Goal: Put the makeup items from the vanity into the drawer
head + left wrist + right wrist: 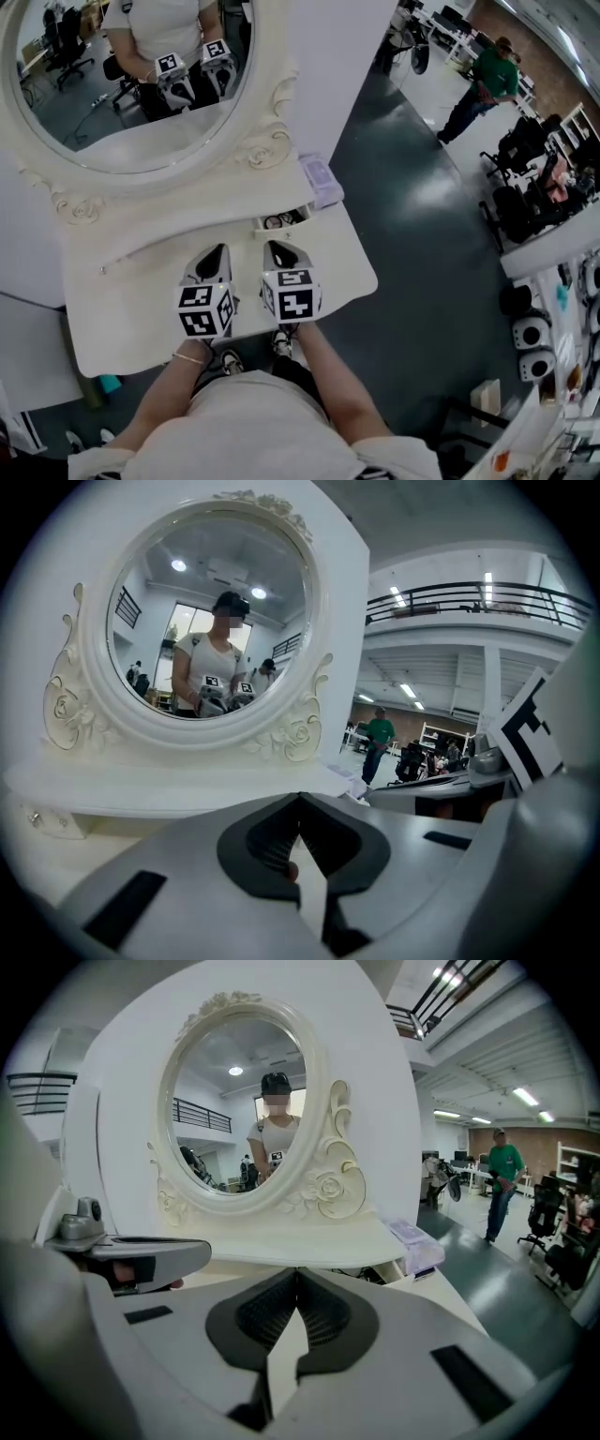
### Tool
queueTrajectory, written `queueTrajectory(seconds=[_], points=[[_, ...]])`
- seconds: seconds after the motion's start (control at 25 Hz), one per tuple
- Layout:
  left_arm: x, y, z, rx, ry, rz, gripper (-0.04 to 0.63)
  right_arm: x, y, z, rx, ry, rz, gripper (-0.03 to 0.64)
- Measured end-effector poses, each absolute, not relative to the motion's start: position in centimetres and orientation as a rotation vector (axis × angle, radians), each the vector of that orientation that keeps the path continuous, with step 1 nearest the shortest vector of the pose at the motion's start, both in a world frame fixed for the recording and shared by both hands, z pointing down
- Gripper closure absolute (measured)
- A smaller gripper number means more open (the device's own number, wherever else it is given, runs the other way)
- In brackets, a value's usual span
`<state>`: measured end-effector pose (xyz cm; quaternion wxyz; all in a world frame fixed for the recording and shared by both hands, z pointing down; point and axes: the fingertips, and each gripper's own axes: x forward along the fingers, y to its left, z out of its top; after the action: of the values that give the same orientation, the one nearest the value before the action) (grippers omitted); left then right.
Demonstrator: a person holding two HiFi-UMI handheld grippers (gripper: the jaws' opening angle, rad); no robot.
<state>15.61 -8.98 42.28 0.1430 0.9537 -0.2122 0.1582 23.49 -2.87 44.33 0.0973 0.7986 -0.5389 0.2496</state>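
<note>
The left gripper and the right gripper are held side by side above the white vanity top. The jaws of each are brought fully together, and nothing is caught between them. Just ahead of the right gripper, the small drawer is seen partly open beneath the mirror shelf, with dark makeup items lying inside. Further ahead and to the right, a lavender box is seen at the shelf's end.

Drawer: narrow, white, under vanity shelf, below-right of mirror, pulled partly open. Makeup items: few small round dark pieces, lying inside drawer, side by side. Details too small to tell.
</note>
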Motion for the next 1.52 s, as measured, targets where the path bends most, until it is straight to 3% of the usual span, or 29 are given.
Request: queueTrajectory(seconds=[0.64,1.52], points=[[15.4,-6.1,43.5,2.748,-0.494,0.505,0.594,24.7,4.3,44.6,2.615,-1.382,0.747,0.598],[16.9,-6.2,43.3,2.730,-0.580,0.494,0.594,26.7,3.2,44.3,2.559,-1.463,0.763,0.600]])
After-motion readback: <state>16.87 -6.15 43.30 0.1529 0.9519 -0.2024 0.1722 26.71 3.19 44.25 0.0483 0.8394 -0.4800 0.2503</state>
